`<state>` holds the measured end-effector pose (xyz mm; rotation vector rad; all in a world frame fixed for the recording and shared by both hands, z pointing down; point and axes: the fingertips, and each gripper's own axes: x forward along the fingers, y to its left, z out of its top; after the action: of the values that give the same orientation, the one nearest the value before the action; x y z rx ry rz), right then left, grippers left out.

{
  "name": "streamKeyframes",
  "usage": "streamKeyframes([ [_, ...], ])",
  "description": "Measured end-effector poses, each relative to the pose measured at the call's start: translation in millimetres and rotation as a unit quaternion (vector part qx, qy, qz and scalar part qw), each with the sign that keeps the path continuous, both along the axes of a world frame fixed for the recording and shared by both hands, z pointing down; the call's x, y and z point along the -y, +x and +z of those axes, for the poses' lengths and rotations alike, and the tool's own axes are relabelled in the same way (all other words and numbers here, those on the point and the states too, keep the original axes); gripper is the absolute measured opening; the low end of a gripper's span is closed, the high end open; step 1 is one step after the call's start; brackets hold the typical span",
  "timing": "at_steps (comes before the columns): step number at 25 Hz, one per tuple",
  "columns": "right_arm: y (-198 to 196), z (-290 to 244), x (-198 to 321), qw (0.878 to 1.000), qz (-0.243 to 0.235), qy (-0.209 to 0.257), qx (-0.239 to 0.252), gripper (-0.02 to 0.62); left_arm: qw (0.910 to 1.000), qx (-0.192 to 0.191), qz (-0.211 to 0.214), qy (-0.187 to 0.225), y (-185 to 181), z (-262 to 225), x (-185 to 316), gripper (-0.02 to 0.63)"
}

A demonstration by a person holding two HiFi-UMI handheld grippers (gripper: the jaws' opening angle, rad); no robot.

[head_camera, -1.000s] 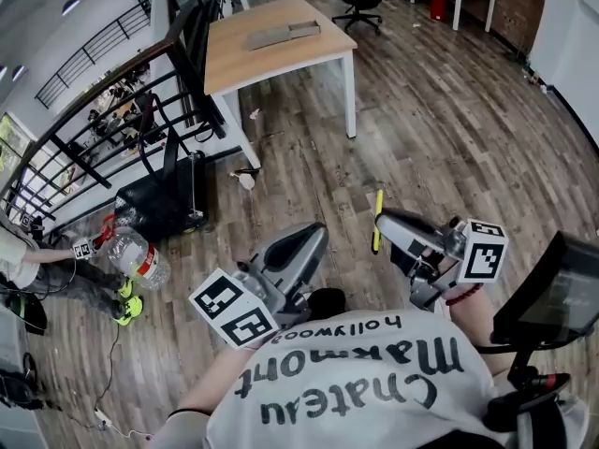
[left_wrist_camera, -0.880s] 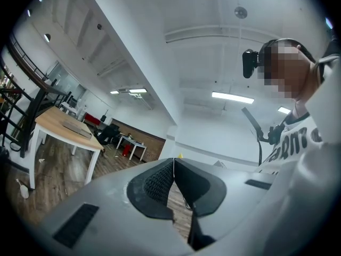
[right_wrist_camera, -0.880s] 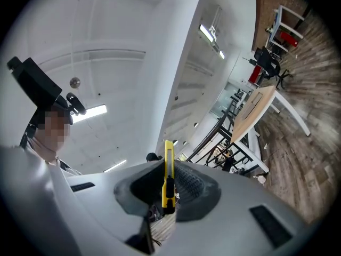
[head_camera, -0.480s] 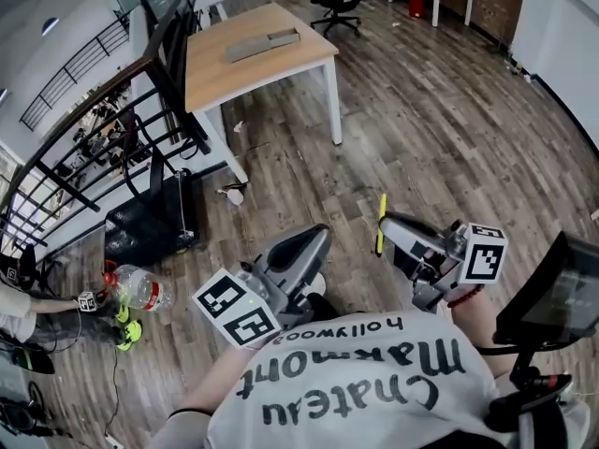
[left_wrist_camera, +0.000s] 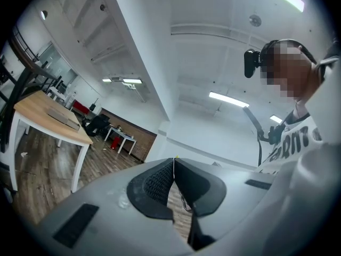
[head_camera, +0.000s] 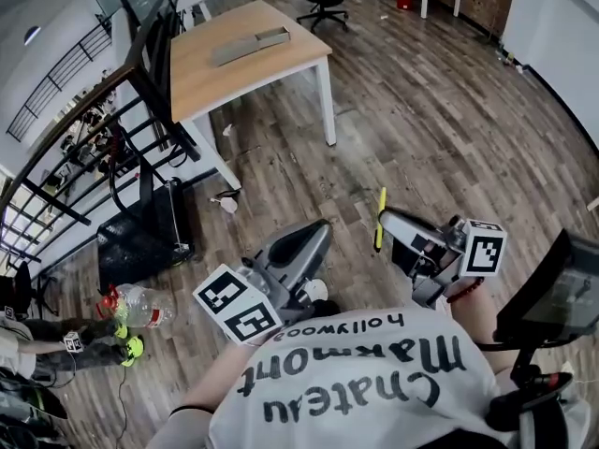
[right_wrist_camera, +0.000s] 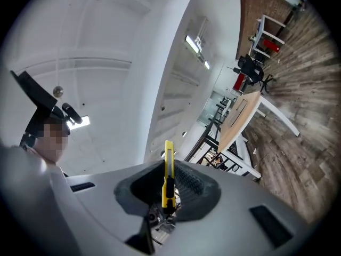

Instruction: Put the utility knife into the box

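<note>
Utility knife (head_camera: 379, 215) (right_wrist_camera: 168, 170), slim and yellow, and long flat grey box (head_camera: 248, 45) are well apart above one brown wood-plank floor (head_camera: 449, 129). One light-wood table with white legs (head_camera: 234, 73) stands far from the person, with the single box lying on its top. The person's white T-shirt (head_camera: 356, 372) carries black lettering, upside down in the head view: "Chateau Marmont" and "hollywood". Two grey grippers hang over the floor, each bearing one marker cube. The left gripper (head_camera: 318, 228) (left_wrist_camera: 173, 162) has its fingers pressed together on nothing. The right gripper (head_camera: 385, 221) (right_wrist_camera: 169, 165) has its fingers clamped on the one knife, whose end juts beyond them. One clear plastic bottle (head_camera: 142, 307) lies on the floor, its red label unreadable.
</note>
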<state>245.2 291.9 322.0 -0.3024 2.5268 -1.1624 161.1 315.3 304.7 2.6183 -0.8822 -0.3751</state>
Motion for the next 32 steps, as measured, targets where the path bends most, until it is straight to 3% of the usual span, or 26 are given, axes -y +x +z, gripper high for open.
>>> streamKeyframes([
  [21,-130,-13,145,1.0,0.018,-0.013,0.001,0.057,0.9998,-0.019,0.008,0.003,-134,-17,150,0.008],
  [32,-147,0,185,0.999,0.044,-0.028,-0.005,0.057,0.9991,-0.032,0.023,-0.015,-158,-3,190,0.008],
])
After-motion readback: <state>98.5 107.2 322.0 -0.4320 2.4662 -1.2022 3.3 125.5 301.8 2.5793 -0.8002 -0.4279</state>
